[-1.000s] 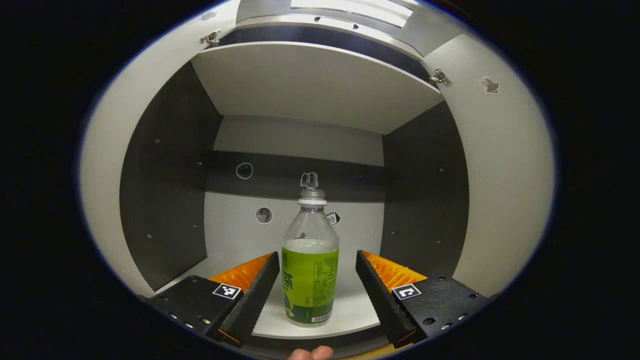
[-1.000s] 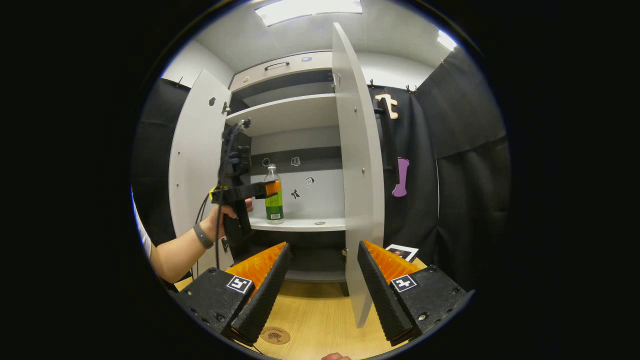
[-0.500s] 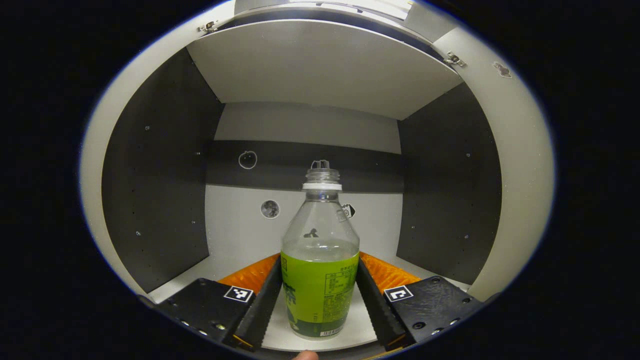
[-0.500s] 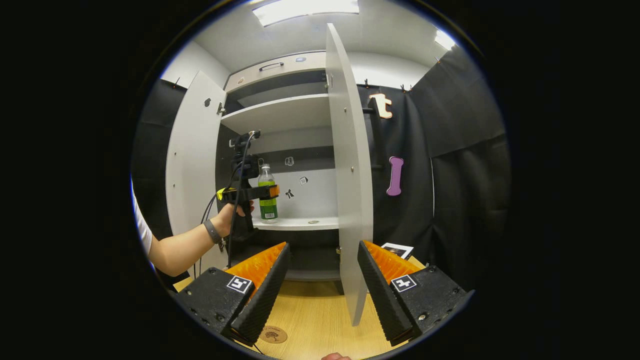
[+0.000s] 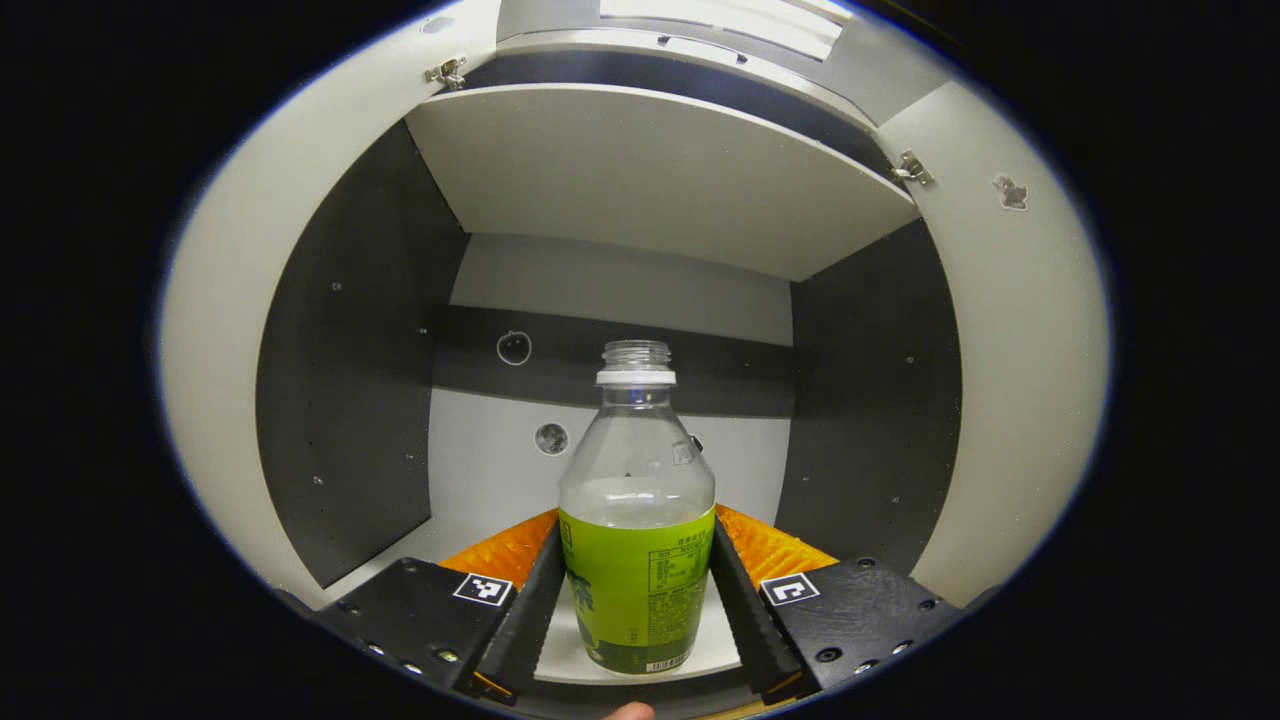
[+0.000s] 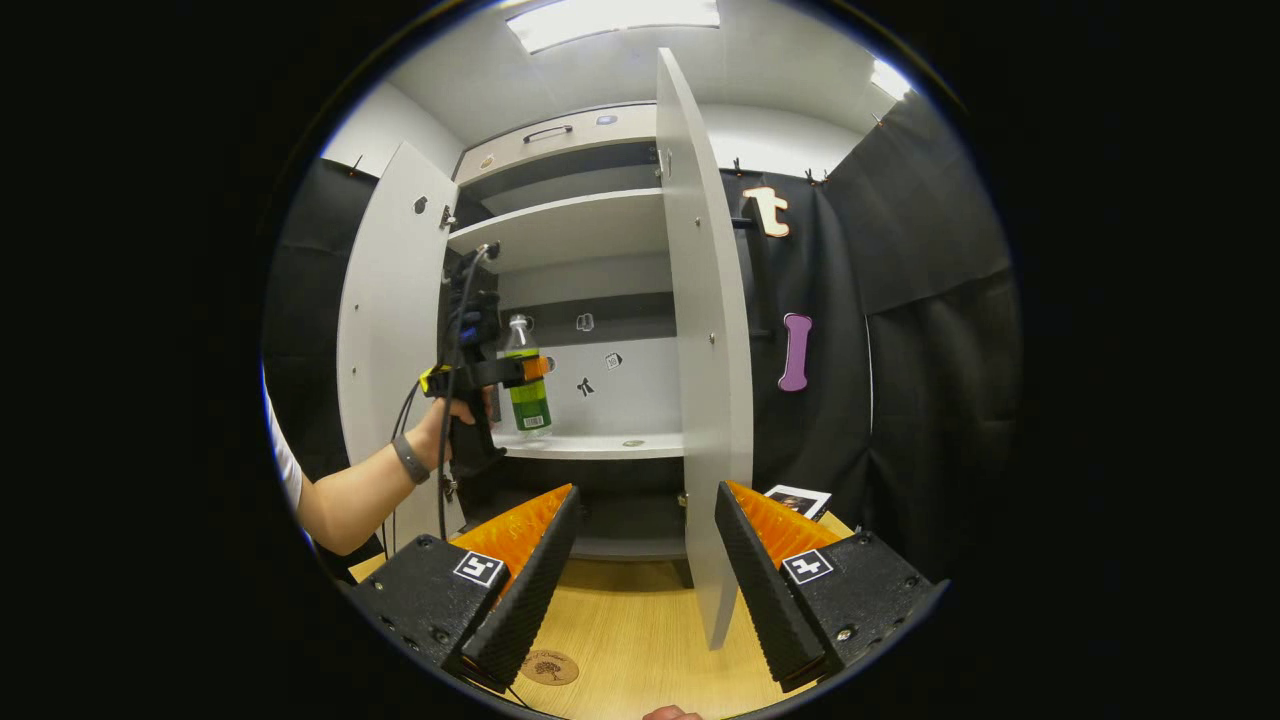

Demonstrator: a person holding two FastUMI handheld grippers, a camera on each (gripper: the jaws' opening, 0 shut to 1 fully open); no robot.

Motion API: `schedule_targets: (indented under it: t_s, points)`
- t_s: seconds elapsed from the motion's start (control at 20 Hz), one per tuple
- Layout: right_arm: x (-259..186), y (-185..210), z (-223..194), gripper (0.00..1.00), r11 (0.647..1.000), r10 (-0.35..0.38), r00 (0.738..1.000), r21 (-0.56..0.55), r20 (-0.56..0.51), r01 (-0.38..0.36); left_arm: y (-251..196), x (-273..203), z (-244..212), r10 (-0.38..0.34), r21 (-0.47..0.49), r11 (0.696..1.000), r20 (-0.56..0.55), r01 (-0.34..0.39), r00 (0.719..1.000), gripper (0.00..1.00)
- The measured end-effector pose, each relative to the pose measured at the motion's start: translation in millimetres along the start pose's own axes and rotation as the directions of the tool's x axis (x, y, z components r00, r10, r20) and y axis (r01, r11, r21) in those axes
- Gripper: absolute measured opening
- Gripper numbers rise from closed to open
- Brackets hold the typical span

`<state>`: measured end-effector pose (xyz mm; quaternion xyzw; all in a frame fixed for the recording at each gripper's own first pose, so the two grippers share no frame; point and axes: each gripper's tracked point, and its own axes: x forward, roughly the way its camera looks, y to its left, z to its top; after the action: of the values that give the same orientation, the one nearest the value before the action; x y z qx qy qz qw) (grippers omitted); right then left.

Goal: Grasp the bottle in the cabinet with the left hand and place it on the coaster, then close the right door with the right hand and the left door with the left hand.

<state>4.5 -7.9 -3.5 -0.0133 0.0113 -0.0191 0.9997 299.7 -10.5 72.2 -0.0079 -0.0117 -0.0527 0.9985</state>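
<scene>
A clear, uncapped bottle with a green label stands upright between my left gripper's black pads, which press on both its sides. In the right gripper view this bottle is at the left end of the cabinet shelf, its base at or just above the board, held by the left gripper in a person's hand. Both cabinet doors stand open, the left door and the right door. My right gripper hangs open over the wooden table. A round coaster lies at the table's near edge.
The right door's edge points toward my right gripper, a little right of centre. A small flat round thing lies on the shelf near that door. A photo card lies on the table at the right. An upper shelf spans above the bottle.
The left gripper moved in around the bottle and shut on it. In the right gripper view the bottle has since shifted slightly left and up. The right gripper barely moved.
</scene>
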Motion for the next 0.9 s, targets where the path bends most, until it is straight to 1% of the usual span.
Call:
schedule_targets:
  t_s: [0.05, 0.2, 0.35, 0.5, 0.7, 0.8, 0.9]
  points:
    - [-1.0, 0.9, 0.2, 0.83, 1.000, 0.003, 1.000, 0.000, 0.001, -0.003, -1.1, -9.0, 5.0, -0.007, 0.008, 1.000, 0.006, 0.007, 1.000, 0.75]
    - [-1.9, 2.7, -2.2, 0.83, 1.000, 0.012, 1.000, 0.000, -0.005, -0.012, -12.6, -39.7, 8.7, -0.059, 0.018, 0.998, 0.013, 0.059, 0.998, 0.75]
    - [-2.9, 6.3, -1.6, 0.83, 1.000, 0.026, 1.000, 0.002, -0.004, -0.026, -24.5, -77.8, -1.7, -0.095, 0.034, 0.995, 0.010, 0.095, 0.995, 0.75]
    - [-3.6, 13.2, 0.3, 0.83, 0.999, 0.049, 0.999, 0.000, -0.001, -0.049, -36.4, -116.9, -39.0, -0.095, 0.067, 0.993, -0.006, 0.095, 0.996, 0.75]
    - [-10.2, 21.7, 8.7, 0.83, 0.997, 0.077, 0.997, 0.001, 0.008, -0.077, -54.2, -161.8, -112.5, -0.127, 0.035, 0.991, -0.090, 0.130, 0.988, 0.75]
    - [-11.7, 19.5, 9.4, 0.83, 0.997, 0.073, 0.997, -0.012, 0.004, -0.073, -56.5, -180.4, -136.1, -0.119, 0.033, 0.992, -0.102, 0.123, 0.988, 0.75]
    - [-13.7, 19.1, 9.9, 0.83, 0.997, 0.074, 0.997, -0.013, -0.003, -0.074, -59.7, -197.5, -157.0, -0.106, 0.051, 0.992, -0.098, 0.112, 0.989, 0.75]
